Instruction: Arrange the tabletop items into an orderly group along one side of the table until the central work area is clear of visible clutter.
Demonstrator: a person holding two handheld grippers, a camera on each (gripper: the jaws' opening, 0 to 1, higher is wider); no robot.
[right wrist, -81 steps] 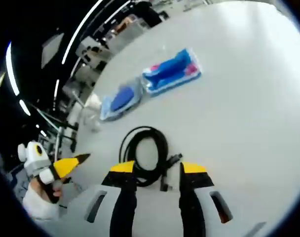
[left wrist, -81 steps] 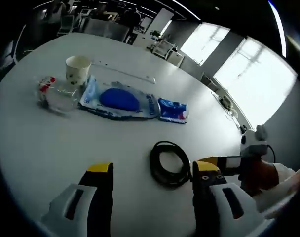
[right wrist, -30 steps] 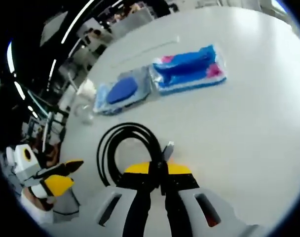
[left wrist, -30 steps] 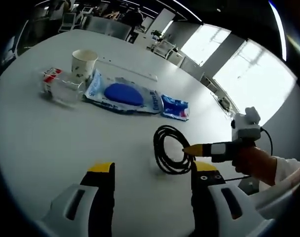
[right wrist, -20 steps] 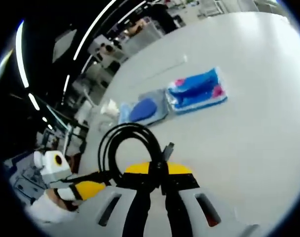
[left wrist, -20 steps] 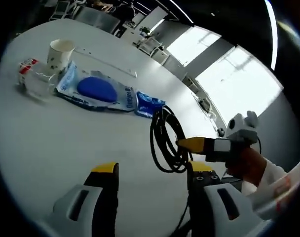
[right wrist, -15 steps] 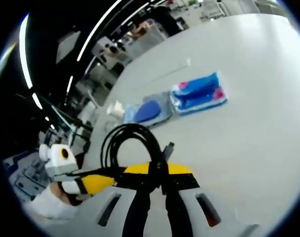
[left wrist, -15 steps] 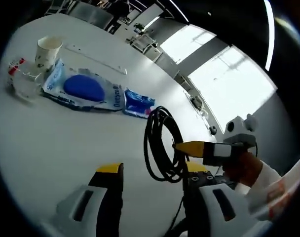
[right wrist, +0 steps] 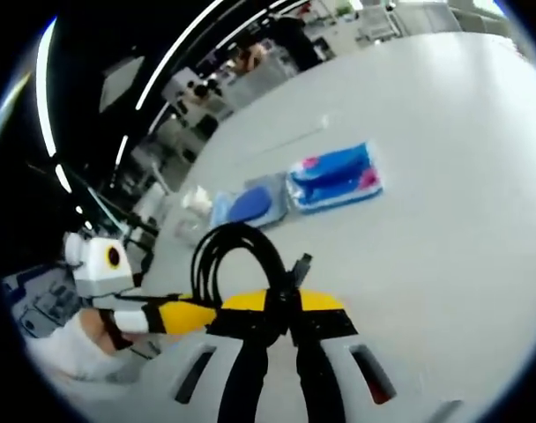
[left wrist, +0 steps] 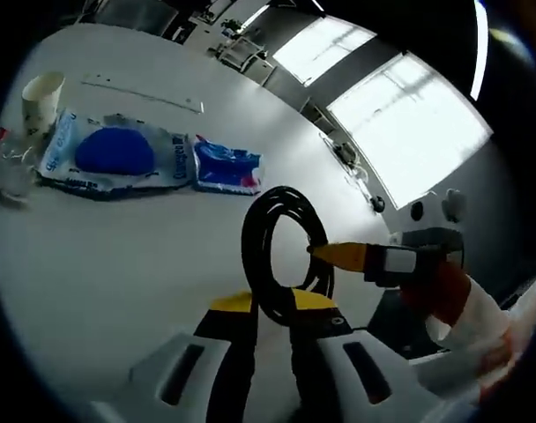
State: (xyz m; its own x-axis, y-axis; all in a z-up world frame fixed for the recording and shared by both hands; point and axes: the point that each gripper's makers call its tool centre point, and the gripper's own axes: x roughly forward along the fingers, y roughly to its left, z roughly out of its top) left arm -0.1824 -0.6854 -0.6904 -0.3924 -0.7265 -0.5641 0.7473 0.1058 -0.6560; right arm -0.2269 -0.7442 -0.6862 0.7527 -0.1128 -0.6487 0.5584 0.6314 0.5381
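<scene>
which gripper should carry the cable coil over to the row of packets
Either could: both the left gripper and right gripper are shut on the black cable coil. The packets lie ahead.

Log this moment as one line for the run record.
left gripper: shut on cable | right gripper: shut on cable | cable: coiled, held by both, off table | packets, cup: on table

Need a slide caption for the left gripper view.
Both grippers, left and right, clamp the coiled black cable above the white table.
</scene>
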